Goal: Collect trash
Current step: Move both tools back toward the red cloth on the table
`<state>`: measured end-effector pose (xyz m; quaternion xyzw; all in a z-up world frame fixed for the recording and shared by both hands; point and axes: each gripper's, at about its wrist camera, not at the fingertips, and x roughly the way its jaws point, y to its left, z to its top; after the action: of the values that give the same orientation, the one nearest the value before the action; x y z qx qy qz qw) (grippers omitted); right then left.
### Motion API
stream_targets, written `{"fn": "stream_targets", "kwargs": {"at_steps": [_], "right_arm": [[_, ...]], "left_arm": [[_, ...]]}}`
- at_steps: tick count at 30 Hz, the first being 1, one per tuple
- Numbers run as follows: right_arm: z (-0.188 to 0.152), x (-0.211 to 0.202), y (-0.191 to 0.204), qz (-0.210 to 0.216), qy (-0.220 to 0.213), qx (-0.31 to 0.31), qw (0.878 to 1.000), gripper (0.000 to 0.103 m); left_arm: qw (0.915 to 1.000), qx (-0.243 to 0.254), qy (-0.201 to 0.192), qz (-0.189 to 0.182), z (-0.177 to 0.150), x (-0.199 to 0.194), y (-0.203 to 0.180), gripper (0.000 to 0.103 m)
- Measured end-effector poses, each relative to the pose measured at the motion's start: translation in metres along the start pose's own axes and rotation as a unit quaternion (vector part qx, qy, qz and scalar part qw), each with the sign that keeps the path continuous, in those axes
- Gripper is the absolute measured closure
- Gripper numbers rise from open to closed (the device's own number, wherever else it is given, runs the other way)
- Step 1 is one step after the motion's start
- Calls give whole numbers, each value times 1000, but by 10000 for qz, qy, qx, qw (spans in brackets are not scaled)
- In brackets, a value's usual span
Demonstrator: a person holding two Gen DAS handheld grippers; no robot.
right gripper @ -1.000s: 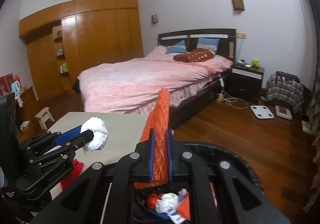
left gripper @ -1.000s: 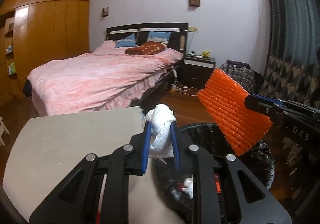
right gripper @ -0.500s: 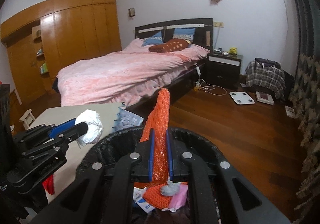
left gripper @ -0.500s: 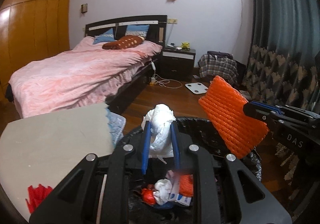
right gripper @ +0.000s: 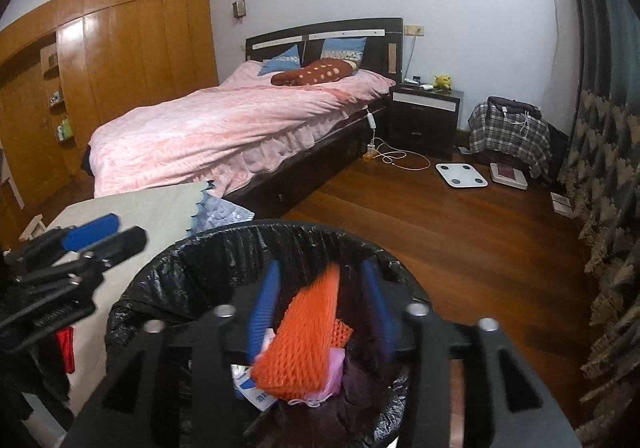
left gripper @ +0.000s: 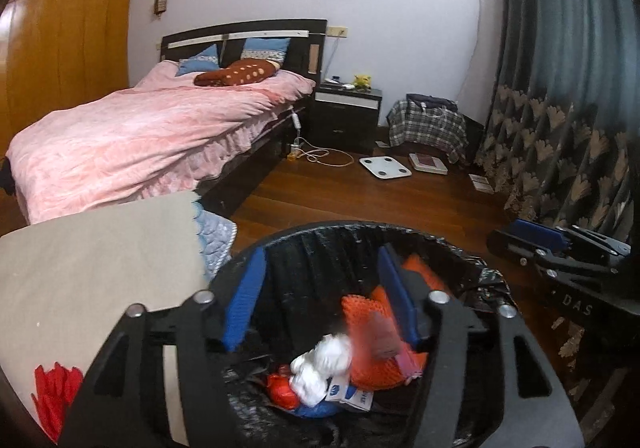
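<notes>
1. Crinkled glossy black plastic liner point(right gripper: 208, 268) lines the bin.
2. Ribbed orange foam net point(right gripper: 300, 344) lies inside.
3. Polished wood floor point(right gripper: 460, 232) gleams.
4. Matt black grippers.

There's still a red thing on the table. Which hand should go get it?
Probably the left gripper. Its jaws are open and empty above the trash bin, and the red scrap lies on the table on its side. The right gripper sits farther away.

The white letters "DAS" are being shown on the black body of the right gripper point(left gripper: 532, 248), seen in the left wrist view. Print on the packet point(left gripper: 352, 396) in the bin is being blurred beyond reading.
</notes>
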<state>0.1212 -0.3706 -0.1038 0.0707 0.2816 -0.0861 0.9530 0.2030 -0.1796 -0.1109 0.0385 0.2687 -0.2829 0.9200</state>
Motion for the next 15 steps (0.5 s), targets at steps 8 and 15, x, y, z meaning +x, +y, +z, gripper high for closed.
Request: {"fn": "stream_targets", "kwargs": {"at_steps": [8,15], "right_arm": [[6,-20,22,114,-431,-80,9990,6],[8,-28,52,563,-513,-21,9971,6]], "left_arm": [[9988,-89,-193,450,2,-34,34,16],[9935,-268,-351,1050,-1,-78,80,12]]}}
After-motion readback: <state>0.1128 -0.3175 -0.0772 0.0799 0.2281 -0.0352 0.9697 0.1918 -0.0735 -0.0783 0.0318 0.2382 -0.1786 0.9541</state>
